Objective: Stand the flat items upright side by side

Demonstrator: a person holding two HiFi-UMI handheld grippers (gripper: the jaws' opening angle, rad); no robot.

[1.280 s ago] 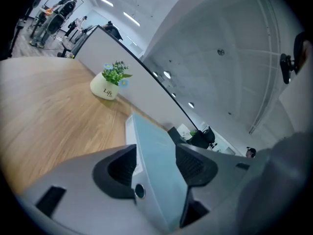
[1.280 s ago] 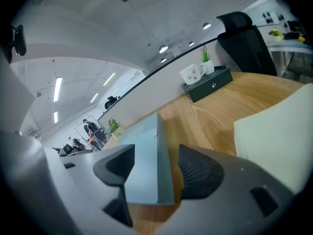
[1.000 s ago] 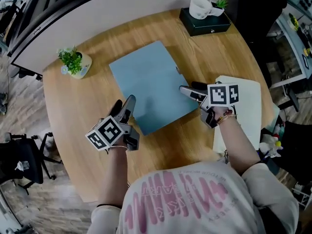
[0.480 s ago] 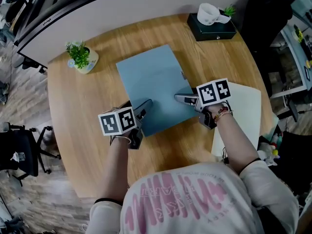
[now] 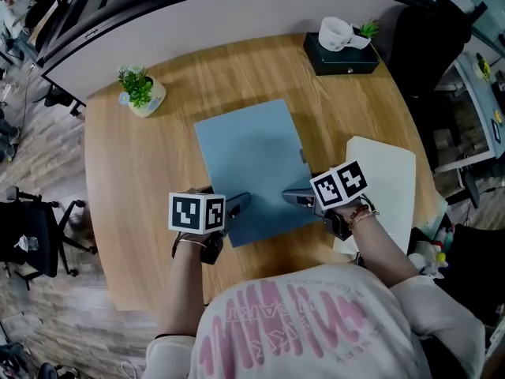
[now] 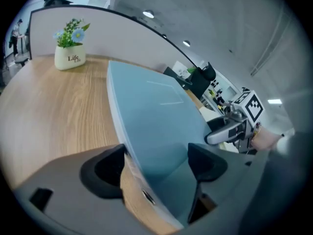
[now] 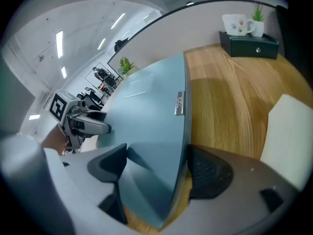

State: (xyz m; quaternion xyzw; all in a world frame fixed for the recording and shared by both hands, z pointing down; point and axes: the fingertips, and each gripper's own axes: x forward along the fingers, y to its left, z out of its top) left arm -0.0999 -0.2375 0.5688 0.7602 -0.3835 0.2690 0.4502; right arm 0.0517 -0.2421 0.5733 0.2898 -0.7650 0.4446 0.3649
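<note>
A flat blue folder [image 5: 252, 160] lies on the round wooden table [image 5: 134, 172]. A white flat item [image 5: 383, 188] lies to its right, near the table's edge. My left gripper [image 5: 229, 205] is at the folder's near left corner. In the left gripper view that corner [image 6: 156, 116] passes between the wide-apart jaws [image 6: 156, 163], with a gap at the right pad. My right gripper [image 5: 296, 198] is at the near right corner. In the right gripper view the folder [image 7: 151, 111] sits between the spread jaws [image 7: 159, 165], its clasp edge close to the right pad. The white item [image 7: 288, 131] lies beside it.
A small potted plant [image 5: 140, 91] stands at the table's far left. A dark box [image 5: 345, 50] with a white mug [image 5: 335, 31] on it stands at the far right. A curved partition [image 5: 237, 6] borders the table's back. A black chair [image 5: 31, 243] stands off to the left.
Both grippers have closed in on the folder's near edge from either side. The left one has turned and slid its jaws over the near left corner.
</note>
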